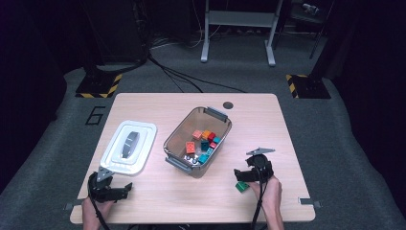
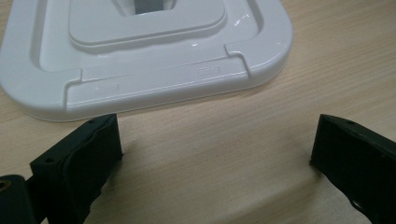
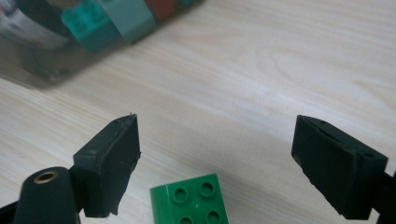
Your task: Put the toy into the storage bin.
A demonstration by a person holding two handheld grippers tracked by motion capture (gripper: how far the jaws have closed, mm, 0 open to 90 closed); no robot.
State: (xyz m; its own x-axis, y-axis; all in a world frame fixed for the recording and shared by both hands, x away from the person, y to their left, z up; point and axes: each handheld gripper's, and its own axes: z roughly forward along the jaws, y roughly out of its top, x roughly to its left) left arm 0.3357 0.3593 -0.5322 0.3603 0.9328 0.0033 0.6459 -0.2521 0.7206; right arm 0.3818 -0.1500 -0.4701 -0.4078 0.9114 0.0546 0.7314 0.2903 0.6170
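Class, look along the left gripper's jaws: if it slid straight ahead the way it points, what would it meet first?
Most likely the white lid: its near edge lies just beyond the open left gripper, with bare table between.

Lid: white lid point(image 2: 140, 60) lies flat at twelve o'clock; near edge just beyond the jaws
Left gripper point(image 2: 217, 144): jaws wide apart; bare wooden table point(image 2: 327, 70) between

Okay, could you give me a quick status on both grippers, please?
Right gripper open over green brick, not gripping. Left gripper open, idle beside white lid. Nothing in the way.
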